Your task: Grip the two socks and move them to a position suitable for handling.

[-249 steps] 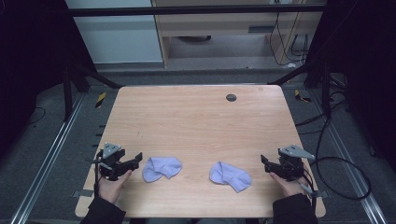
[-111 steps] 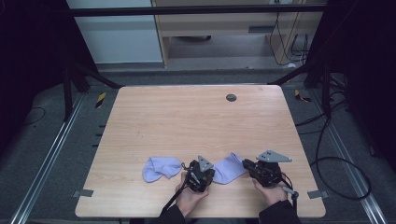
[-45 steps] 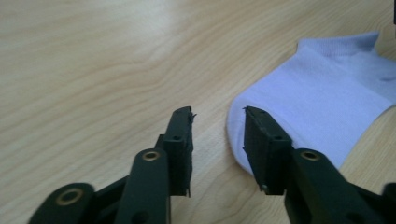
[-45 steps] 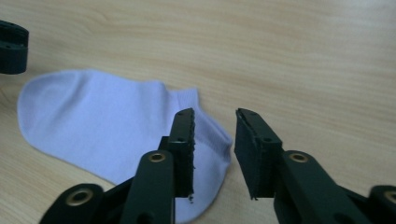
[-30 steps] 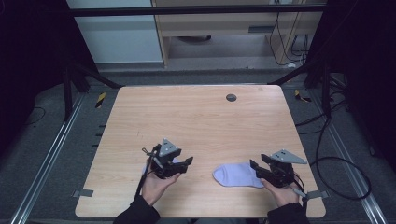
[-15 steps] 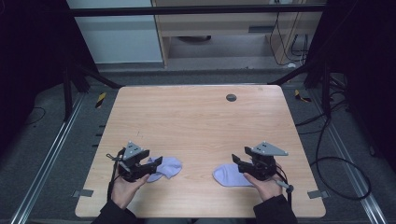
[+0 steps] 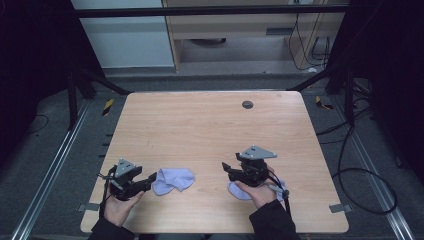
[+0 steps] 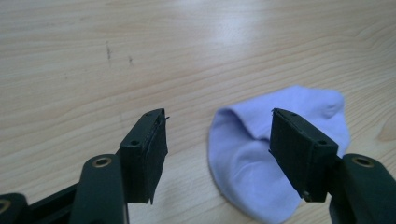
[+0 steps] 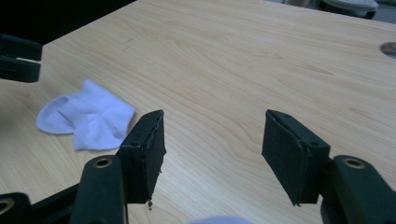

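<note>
- In the high view the left tool (image 7: 150, 181) sits at the lower left of the frame, its jaws pointing right at the left sock (image 7: 174, 180), a pale lilac bundle just beside the tips on the worktop (image 7: 210, 135).
- The left gripper view shows the left tool (image 8: 218, 144) released, its jaws having just been spreading; bare wood and the edge of the left sock (image 8: 261, 154) lie beyond the gap, and no pad presses on the cloth.
- In that view the sock lies right of centre, partly hidden behind the right-hand jaw, with its rounded end toward the upper right.
- The right tool (image 7: 227, 169) is at lower centre-right of the high view, jaws pointing left; the right sock (image 7: 239, 191) lies under the hand that holds it, showing as a pale edge below the tool's body.
- The right gripper view shows the right tool (image 9: 212, 140) released as well, jaws having just been widening, with only wood between them.
- That view catches a sliver of the right sock (image 9: 219, 220) at its bottom edge, beneath the jaws, not between them.
- It also shows the left sock (image 9: 88, 120) at the left of the frame, with a dark part of the other tool at the far left edge.
- The high view alone shows the small dark disc (image 7: 247, 104) near the worktop's far edge.
</note>
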Action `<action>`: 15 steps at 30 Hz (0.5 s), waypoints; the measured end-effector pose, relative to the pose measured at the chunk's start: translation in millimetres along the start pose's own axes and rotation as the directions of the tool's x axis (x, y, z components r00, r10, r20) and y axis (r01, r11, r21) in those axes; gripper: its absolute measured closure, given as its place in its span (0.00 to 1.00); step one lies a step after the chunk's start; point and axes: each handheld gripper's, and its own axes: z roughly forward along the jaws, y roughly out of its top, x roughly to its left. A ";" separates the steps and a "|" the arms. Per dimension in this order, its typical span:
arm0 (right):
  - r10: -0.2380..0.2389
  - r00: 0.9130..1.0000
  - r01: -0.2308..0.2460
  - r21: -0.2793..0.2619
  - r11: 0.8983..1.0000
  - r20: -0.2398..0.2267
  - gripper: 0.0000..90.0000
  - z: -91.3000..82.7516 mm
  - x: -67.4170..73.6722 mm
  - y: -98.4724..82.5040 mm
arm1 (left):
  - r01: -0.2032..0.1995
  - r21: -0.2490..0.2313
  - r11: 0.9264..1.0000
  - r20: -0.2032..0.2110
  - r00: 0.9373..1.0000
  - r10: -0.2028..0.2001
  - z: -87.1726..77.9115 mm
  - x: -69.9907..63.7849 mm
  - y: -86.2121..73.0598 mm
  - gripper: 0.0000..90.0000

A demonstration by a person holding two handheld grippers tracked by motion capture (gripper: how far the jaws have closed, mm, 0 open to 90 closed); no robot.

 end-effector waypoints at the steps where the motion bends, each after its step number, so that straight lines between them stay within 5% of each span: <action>1: -0.007 1.000 0.007 0.005 1.000 -0.009 0.45 3.5 3.7 1.6 | 0.003 0.005 1.000 -0.003 1.000 -0.003 -0.3 1.4 -1.8 0.40; 15: -0.090 0.989 0.098 0.070 0.993 -0.117 0.56 58.2 55.9 8.6 | -0.010 0.079 0.997 0.002 1.000 0.010 8.1 -2.0 -14.1 0.53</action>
